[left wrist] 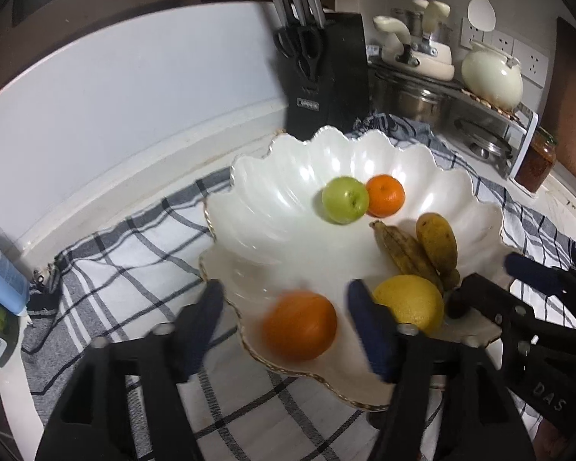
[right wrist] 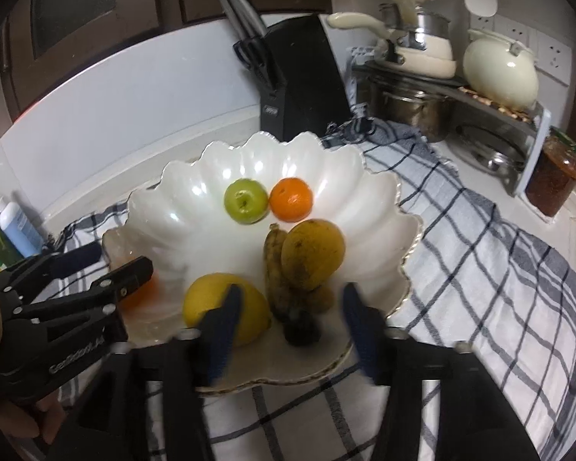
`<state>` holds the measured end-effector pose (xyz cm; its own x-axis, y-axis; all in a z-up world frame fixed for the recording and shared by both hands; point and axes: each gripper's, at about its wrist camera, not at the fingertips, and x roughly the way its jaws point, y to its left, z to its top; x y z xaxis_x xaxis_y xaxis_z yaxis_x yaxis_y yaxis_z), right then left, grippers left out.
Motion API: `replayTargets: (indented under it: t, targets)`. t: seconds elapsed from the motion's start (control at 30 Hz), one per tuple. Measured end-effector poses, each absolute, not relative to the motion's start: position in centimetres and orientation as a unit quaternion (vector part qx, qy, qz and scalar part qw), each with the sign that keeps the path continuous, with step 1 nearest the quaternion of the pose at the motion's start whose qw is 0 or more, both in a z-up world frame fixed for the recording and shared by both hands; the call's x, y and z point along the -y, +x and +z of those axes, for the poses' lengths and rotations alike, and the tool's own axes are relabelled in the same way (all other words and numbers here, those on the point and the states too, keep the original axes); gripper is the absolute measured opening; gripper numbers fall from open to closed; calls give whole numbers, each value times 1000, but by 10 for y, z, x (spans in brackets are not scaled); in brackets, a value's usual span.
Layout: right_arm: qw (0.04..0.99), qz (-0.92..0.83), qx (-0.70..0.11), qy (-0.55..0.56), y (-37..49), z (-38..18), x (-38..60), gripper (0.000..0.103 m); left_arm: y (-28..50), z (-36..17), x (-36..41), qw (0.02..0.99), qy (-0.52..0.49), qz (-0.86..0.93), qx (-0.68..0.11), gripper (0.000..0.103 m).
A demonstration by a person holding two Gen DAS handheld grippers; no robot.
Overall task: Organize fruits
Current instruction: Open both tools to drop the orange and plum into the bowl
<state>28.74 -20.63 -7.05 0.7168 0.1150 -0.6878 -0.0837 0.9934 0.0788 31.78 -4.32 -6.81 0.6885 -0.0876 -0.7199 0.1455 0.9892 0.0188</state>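
Six or so pieces of fruit lie in one white scalloped bowl [right wrist: 368,207]. Two oranges: a small one [right wrist: 290,199] at the far side, well ahead of the jaws, and a bigger one [left wrist: 299,325], blurred, between the left jaws. One green apple [right wrist: 245,200], touching the small orange. One yellow lemon-like fruit [right wrist: 226,307], just ahead of the right jaws. One brownish mango [right wrist: 313,255] and beside it a small bunch of spotted bananas [right wrist: 274,269]; how many bananas cannot be told. One checked cloth [right wrist: 480,249] lies under the bowl. Beyond it stand one black knife block [right wrist: 303,77], one cream kettle [right wrist: 499,71] and one jar [right wrist: 553,176].
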Motion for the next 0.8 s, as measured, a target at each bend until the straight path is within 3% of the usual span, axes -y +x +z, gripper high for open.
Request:
replayTargets:
  t: [0.03, 0.17, 0.23, 0.8]
  targets:
    - [928, 50, -369, 21, 286, -69, 207, 72, 317, -66, 43, 919, 38, -62, -388, 70]
    - [930, 29, -365, 19, 283, -64, 211, 79, 313, -63, 41, 920, 39, -57, -386, 75]
    - [932, 19, -362, 16, 281, -62, 213, 83, 309, -61, 40, 921, 39, -51, -383, 82]
    - [942, 3, -334, 19, 230, -35, 215, 84, 257, -32, 36, 932, 41, -49, -358, 86]
